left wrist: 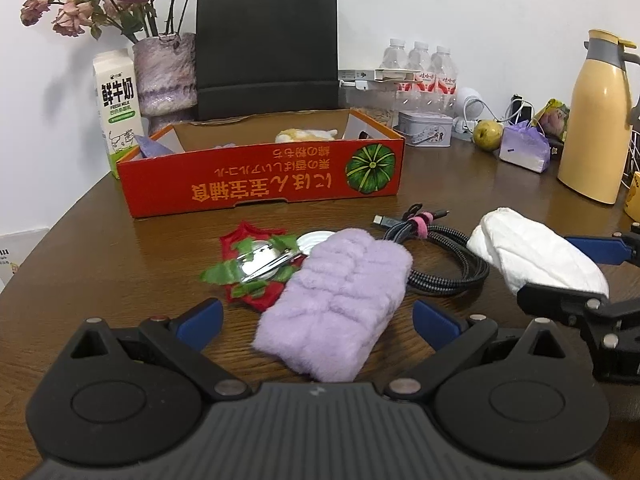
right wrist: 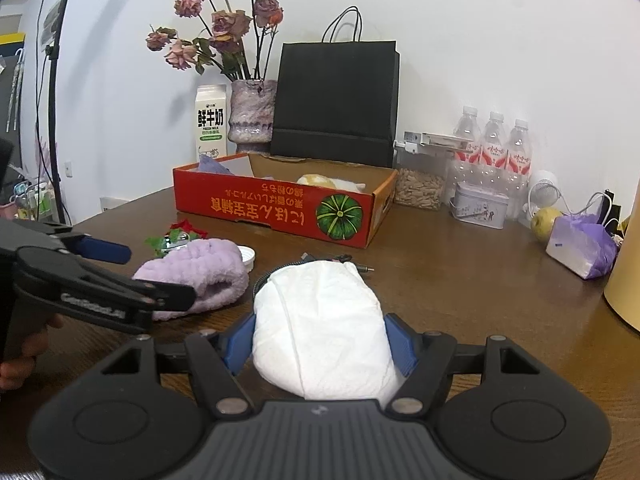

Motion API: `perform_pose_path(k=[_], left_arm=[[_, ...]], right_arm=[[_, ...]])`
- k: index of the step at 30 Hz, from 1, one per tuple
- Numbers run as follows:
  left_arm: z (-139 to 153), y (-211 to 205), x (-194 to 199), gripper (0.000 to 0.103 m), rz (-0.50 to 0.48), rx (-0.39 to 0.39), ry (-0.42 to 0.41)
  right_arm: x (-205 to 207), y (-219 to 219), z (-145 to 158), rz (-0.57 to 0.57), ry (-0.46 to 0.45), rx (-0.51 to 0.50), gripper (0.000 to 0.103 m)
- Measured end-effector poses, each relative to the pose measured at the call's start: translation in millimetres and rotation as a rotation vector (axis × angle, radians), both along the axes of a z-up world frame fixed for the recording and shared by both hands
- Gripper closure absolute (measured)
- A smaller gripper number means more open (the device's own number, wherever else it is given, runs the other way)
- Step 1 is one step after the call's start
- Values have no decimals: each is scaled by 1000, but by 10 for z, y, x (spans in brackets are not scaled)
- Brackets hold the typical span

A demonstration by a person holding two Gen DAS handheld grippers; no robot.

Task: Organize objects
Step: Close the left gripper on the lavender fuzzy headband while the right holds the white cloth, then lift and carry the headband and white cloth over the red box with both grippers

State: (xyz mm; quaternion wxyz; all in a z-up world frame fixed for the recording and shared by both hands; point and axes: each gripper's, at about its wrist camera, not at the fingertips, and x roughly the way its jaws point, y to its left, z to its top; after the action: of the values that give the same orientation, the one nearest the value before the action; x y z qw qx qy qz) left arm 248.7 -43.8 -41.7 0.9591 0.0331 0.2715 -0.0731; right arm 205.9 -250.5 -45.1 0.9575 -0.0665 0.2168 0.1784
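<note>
Jaws of the right gripper (right wrist: pixel 320 346) are pinching the white pad (right wrist: pixel 320 328) at lower centre, its long axis pointing up-frame toward the box (right wrist: pixel 276 208). The left gripper (left wrist: pixel 318 318) is standing wide open, gripping nothing, straddling the near end of the purple cloth (left wrist: pixel 336 304), nearer to it than the right.

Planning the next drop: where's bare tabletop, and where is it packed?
Bare: the table between the red box, the tin and the purple packet; also the near-left table edge below the red box. Crowded: purple fluffy pouch, cable, red-green decoration, and the back wall row.
</note>
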Motion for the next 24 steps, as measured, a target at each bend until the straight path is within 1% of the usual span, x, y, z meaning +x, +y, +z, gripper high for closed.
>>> perform_pose_path(k=[1,3,6,7,8,9,10,11,17,22,24], left_arm=[[-2,-12,13,0,-1,-2,2],[-9,-41,36,3,4,5,11],[-7,-39,24,25,-9,-7,7],[-5,-34,17,38,-10,-12,5],[-6,-30,10,45,-13,-17,5],[-4,-23,-4,50,-20,-23,3],[-1,-23,-21,60,-26,-24,-1],[3,-30,-48,64,-32,-19,-7],[27,-59,-191,71,-69,-6,-44],[40,-41,-254,77,-67,-12,-59],[42,-30,-281,78,-63,-14,-68]], right_arm=[[-2,5,1,2,-1,-1,35],[-8,13,4,5,-3,-4,35],[-8,16,1,8,-2,-4,35],[-9,16,0,7,-2,-4,35],[-10,17,-1,8,-2,-4,35],[-9,17,-1,8,-1,-4,35],[-9,18,-1,8,-1,-4,35],[-8,21,-1,7,-1,-4,35],[-2,15,-14,6,5,6,35],[19,-6,-14,2,18,21,35],[21,-7,-17,-1,20,22,35]])
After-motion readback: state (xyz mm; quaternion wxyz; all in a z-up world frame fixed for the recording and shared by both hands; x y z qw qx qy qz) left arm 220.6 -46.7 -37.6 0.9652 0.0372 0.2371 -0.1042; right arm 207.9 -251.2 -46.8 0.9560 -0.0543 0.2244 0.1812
